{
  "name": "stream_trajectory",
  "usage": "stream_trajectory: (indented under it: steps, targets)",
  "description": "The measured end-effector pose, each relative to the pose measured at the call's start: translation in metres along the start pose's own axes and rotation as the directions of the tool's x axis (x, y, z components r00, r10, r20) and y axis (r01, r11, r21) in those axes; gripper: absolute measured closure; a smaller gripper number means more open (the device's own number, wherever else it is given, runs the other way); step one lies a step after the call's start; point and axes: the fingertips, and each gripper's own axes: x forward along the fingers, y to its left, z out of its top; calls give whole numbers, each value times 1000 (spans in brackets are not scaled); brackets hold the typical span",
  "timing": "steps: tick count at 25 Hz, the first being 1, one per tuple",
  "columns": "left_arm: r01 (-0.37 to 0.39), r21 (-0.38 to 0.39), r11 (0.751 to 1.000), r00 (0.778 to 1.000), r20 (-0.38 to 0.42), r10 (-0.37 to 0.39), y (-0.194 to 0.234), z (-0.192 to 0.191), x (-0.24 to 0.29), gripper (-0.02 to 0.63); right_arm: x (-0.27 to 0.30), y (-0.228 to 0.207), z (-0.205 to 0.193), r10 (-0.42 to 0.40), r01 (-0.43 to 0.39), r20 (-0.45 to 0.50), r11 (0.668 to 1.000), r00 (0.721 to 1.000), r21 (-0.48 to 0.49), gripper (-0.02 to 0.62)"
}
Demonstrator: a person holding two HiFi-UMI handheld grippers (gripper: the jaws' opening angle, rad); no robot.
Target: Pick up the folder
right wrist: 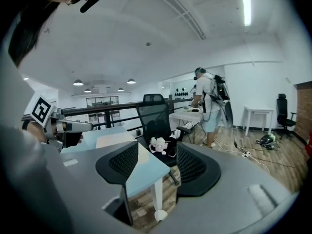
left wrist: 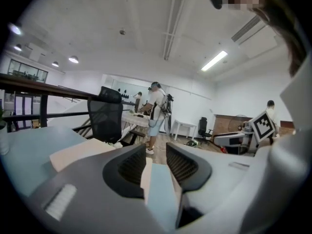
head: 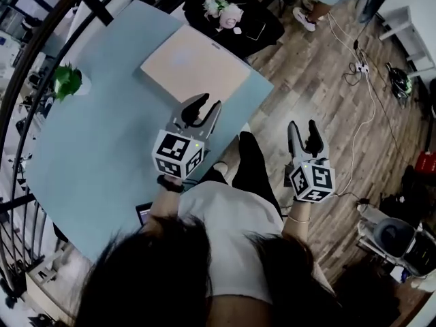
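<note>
The person (head: 225, 251) wore a white T-shirt (head: 231, 230), black trousers (head: 253, 165), a black band (head: 170, 182) at the left wrist and a thin bracelet (head: 298, 219) at the right; the grey left gripper (head: 210, 104) and right gripper (head: 302, 127) bore black-and-white marker cubes (head: 178, 154) (head: 312, 180)

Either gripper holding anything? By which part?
Nothing is held. The left gripper and right gripper both stand open and empty; the folder lies flat on the table, ungripped.

Left gripper (head: 210, 103) and right gripper (head: 302, 125) hover, jaws apart.
</note>
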Motion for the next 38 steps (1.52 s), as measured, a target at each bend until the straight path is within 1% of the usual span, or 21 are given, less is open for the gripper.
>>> stream_trajectory:
  steps: [3,6,8,10,13,18,20,22,25,27,29,31,34,36,38]
  targets:
    - [-93,-34,995,995,19,94,24,4,0,471,43,7,17,92,-92,-8,995,996,-34,377]
    - [-188,-73,979,981,33,190,48,5,0,471,89,18,32,193,-194,-23,978,981,-70,377]
    - [-261,-97,961,963,45,266,66,7,-1,471,121,28,41,270,-272,-35,957,962,-97,377]
    - [-340,-118,933,935,62,348,85,12,0,471,156,38,49,347,-350,-48,930,937,-114,377]
    - [-444,-163,881,884,77,460,105,17,-5,471,199,57,60,457,-463,-76,876,886,-137,377]
    - [-580,-206,788,794,73,604,124,22,-16,471,245,91,72,611,-623,-118,767,782,-155,377]
    - [-627,-222,746,752,73,655,128,24,-21,471,259,104,74,666,-679,-135,716,734,-162,377]
    - [-676,-240,696,703,70,708,129,22,-28,471,272,119,74,717,-733,-154,659,680,-168,377]
    - [-734,-271,623,633,59,772,130,17,-40,471,288,138,70,771,-794,-189,585,607,-164,377]
    - [-760,-291,582,595,51,802,128,14,-47,471,292,146,69,796,-823,-207,546,568,-159,377]
    - [-778,-308,547,563,44,825,126,11,-53,471,295,151,68,815,-843,-216,515,538,-155,377]
    - [-789,-322,523,541,38,840,124,8,-58,471,298,156,68,827,-856,-222,495,517,-151,377]
    - [-798,-335,502,523,31,852,124,6,-65,471,303,162,65,835,-867,-233,478,498,-139,377]
    - [-797,-345,496,519,29,854,125,5,-67,471,306,167,63,837,-872,-244,472,490,-133,377]
    - [-792,-356,496,522,26,853,127,4,-69,471,307,171,63,836,-874,-255,469,486,-127,377]
